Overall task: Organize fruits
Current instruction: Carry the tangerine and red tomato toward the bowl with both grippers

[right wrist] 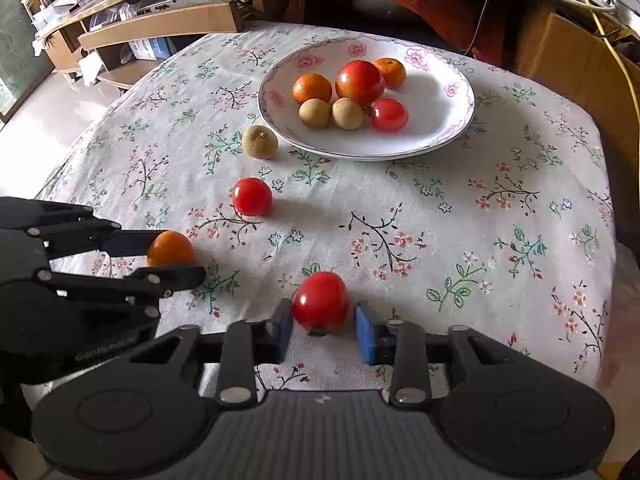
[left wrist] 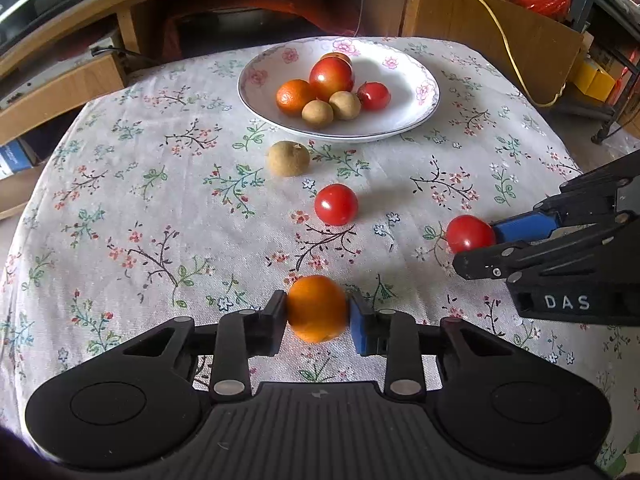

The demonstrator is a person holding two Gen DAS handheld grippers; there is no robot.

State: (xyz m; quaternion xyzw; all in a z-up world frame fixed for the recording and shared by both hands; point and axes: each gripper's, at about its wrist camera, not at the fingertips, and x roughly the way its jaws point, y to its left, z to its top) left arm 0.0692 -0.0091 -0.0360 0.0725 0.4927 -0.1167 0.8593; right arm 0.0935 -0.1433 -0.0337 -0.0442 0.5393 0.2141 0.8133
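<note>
The left tongs (left wrist: 318, 318) pinch an orange (left wrist: 317, 307) low over the flowered cloth (left wrist: 160, 220) of the worktop, a pad pressed against each side of the fruit. Whether the orange touches the cloth or hangs just above it is hard to tell from the left wrist view.

The right tongs (right wrist: 323, 330) sit around a small red tomato (right wrist: 320, 300). The dark pad on the left touches it; on the right, a thin sliver of cloth seems to show between the tomato and the blue pad (right wrist: 366, 334), though the fisheye view makes this uncertain, and the tongs are drawn in nearly as far as they go, so they read as pinching it. The tomato rests on the cloth or very close to it.

A second small tomato (left wrist: 336, 205) lies loose on the cloth, between the two tongs and the plate. Farther on, a brown longan (left wrist: 288, 159) lies just beside the near rim of a white plate (left wrist: 400, 120) with a pink flower border.

On the plate are a large red tomato (left wrist: 331, 78), a small tomato (left wrist: 374, 96), two longans (left wrist: 332, 110) touching each other, an orange (left wrist: 295, 97) at the left, and another orange (right wrist: 390, 72) mostly hidden behind the large tomato.

Behind the worktop stand wooden shelves (left wrist: 60, 92) and a yellow cable (left wrist: 500, 28).
</note>
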